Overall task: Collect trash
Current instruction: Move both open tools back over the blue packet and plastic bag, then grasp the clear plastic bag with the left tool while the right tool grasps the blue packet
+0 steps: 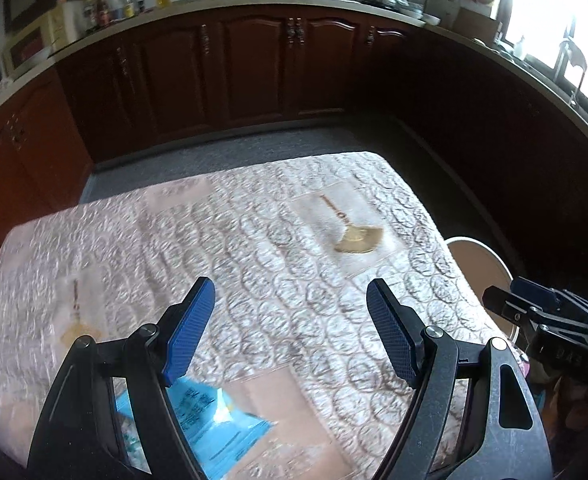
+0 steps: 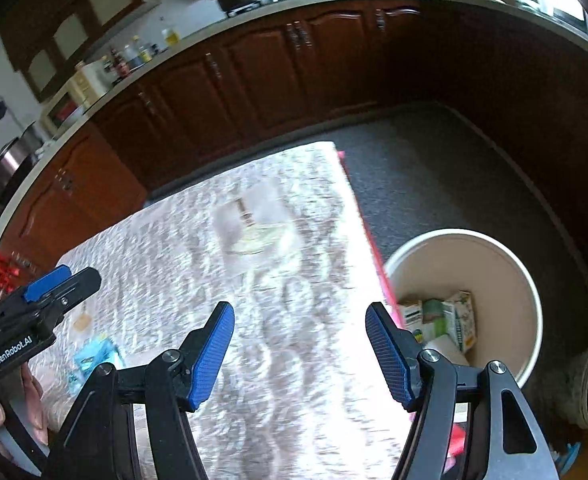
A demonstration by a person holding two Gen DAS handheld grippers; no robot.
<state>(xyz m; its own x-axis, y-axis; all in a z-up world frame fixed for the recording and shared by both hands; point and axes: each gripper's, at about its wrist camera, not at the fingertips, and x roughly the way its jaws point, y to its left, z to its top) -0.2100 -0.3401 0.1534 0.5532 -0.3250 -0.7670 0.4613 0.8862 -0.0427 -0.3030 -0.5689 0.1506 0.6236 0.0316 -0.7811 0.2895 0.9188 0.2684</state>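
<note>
Blue ribbed pads faced each other across a clear gap on the left gripper (image 1: 290, 332); its jaws stood spread with nothing between them. The right gripper (image 2: 299, 350) stood likewise spread and empty above the table's near right part. Both pointed steeply down at the table (image 1: 254, 220), which carried a pale patterned cloth.

The remaining trash, a blue wrapper (image 1: 214, 420), lay flat on the cloth at about 7 o'clock from the left gripper, partly hidden behind its left finger. In the right wrist view the same wrapper (image 2: 94, 354) showed at 9 o'clock, just beside the person's hand (image 2: 14, 412).

The bin (image 2: 529, 292) stood on the floor at 2 o'clock from the right gripper, against the table's edge, with cartons (image 2: 441, 320) already inside.

The wrapper was judged light, thin and limp, probably slick. A pinch on a raised edge or corner would suit best, since a flat film offers little purchase.
</note>
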